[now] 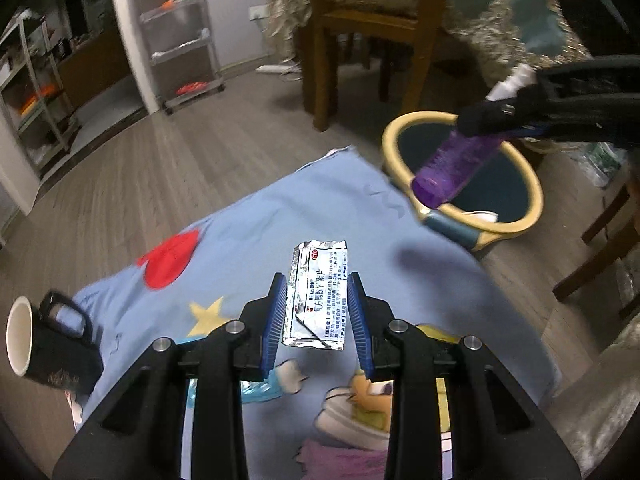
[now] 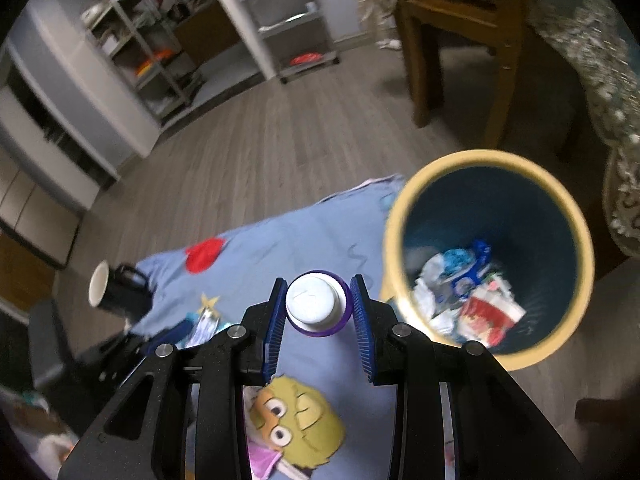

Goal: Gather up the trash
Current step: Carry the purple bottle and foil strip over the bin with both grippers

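Observation:
My left gripper [image 1: 318, 298] is shut on a silver foil medicine packet [image 1: 318, 294] with printed text, held above the blue cartoon blanket [image 1: 256, 224]. My right gripper [image 2: 319, 300] is shut on a purple bottle [image 2: 318, 304] with a white cap, seen end-on. In the left wrist view the purple bottle [image 1: 456, 164] hangs tilted over the rim of the yellow-rimmed blue bin [image 1: 524, 216]. In the right wrist view the bin [image 2: 400, 216] stands to the right of the bottle, with several wrappers and papers [image 2: 468, 300] inside.
A black mug [image 1: 44, 340] with a white inside lies at the blanket's left edge, also seen in the right wrist view [image 2: 116, 288]. A wooden chair [image 1: 372, 28] stands behind the bin. Shelving racks [image 1: 180, 32] stand at the back left on the wood floor.

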The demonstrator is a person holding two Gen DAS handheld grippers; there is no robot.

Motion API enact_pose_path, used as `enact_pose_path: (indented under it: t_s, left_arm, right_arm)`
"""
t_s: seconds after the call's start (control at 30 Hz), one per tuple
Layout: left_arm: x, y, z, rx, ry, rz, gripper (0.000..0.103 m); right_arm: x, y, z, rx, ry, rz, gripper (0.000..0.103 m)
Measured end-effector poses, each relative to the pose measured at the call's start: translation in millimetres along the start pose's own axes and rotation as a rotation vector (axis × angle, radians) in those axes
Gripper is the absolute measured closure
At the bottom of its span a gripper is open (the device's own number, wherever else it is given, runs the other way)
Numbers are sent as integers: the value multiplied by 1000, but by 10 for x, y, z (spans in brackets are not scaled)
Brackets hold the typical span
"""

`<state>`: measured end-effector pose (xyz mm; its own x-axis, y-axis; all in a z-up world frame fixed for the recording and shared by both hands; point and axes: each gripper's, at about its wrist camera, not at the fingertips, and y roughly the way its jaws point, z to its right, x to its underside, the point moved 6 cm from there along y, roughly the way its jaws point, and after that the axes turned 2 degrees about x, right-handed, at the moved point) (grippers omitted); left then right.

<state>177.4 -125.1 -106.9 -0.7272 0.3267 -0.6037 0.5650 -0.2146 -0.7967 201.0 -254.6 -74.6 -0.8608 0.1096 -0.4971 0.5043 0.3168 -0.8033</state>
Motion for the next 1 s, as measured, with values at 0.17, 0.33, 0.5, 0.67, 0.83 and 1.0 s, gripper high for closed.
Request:
enact_pose_path:
  t_s: [0.17,0.33,0.5,0.67,0.83,1.0]
  left_arm:
    - [-243,66,327,31,77,-2,73]
    - [-430,197,687,108,111,-27,73]
    - [-559,285,950,173,138,-29,72]
    - [-643,411,1116,210,151,-37,72]
    - [-756,575,1219,221,192,-42,72]
    - [-904,711,1338,204,244,-40,72]
  right_arm:
    - [-99,-20,454,-7,136,14,69]
    - [-138,-13,817,36,215,21,69]
    - [-176,-35,1254,78,305,41,69]
    - [-95,50,1608,111,393,20,69]
    - [-60,93,1708,117,423,12,69]
    - [-71,82,1739,113,447,29,69]
